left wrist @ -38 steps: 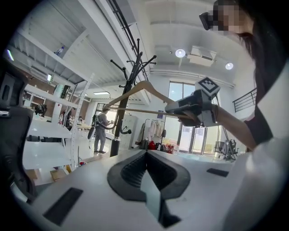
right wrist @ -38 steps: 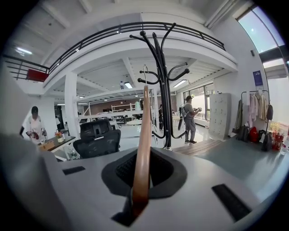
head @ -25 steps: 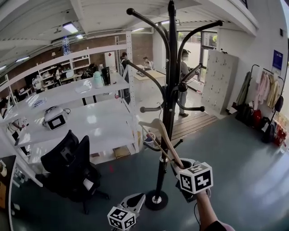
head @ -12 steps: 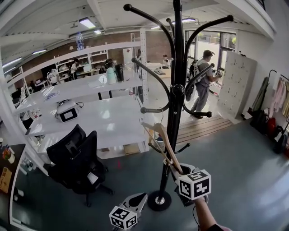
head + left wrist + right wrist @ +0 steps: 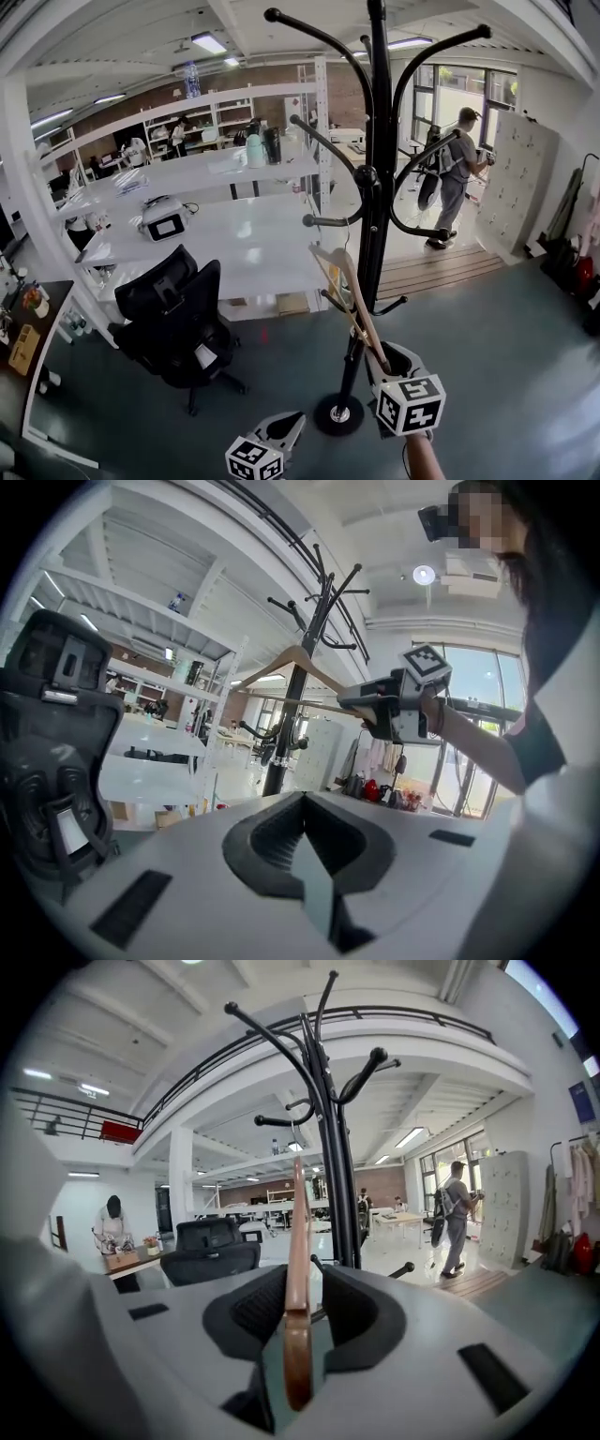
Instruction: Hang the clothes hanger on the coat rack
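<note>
The black coat rack stands on the floor straight ahead, its curved hooks spreading at the top. My right gripper is shut on the lower end of a wooden clothes hanger, which slants up to the left, close in front of the pole and well below the upper hooks. In the right gripper view the hanger rises edge-on from the jaws, with the rack just behind it. My left gripper hangs low and left of the rack's base, shut and holding nothing. The left gripper view shows the hanger held beside the rack.
A black office chair stands left of the rack, before long white tables. A person stands by white lockers at the back right. Clothes hang at the far right edge. The rack's round base rests on grey floor.
The head view has swung, so the rack sits slightly further right. The right gripper keeps its hold on the hanger beside the pole. The person in the background has walked right, towards the lockers.
</note>
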`<state>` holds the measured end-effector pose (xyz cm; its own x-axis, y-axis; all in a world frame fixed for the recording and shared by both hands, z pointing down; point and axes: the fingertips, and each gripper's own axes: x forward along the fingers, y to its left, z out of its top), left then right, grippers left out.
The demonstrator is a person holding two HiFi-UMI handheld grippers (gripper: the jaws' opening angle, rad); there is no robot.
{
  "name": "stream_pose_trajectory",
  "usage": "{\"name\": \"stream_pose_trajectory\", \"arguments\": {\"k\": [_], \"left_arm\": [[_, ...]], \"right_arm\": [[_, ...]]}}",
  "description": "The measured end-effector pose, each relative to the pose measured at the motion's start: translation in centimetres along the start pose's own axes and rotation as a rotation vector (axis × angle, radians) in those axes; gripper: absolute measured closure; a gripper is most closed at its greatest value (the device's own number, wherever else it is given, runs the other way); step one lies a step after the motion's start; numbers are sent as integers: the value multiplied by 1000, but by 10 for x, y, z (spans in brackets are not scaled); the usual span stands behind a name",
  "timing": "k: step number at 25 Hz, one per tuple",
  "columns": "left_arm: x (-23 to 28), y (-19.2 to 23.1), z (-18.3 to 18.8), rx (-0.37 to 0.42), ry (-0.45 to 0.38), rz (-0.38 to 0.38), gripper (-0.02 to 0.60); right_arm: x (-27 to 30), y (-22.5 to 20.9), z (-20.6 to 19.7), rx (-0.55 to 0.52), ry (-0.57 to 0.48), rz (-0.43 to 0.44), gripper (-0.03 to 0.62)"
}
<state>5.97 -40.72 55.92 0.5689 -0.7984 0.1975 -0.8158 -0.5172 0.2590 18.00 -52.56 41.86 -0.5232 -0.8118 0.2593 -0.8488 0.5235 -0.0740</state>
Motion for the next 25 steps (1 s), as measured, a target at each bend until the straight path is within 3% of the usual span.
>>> {"name": "stream_pose_trajectory", "arguments": {"k": [6,11,16,25], "left_arm": [[-24,-1,-12,-19,4,13,581],[-51,-13,-12,11,-12,-57,581],[-117,-12,-29,30,-5,-126,581],[-229,-28,-84,21,82,-246,581]], "right_arm": [[-42,1,7,-26,-41,-101,501],[-87,21,-33,61,-20,-149,502],[-119,97,-106,107,55,-199,502],[-178,238,-182,215,107,-202,502]]}}
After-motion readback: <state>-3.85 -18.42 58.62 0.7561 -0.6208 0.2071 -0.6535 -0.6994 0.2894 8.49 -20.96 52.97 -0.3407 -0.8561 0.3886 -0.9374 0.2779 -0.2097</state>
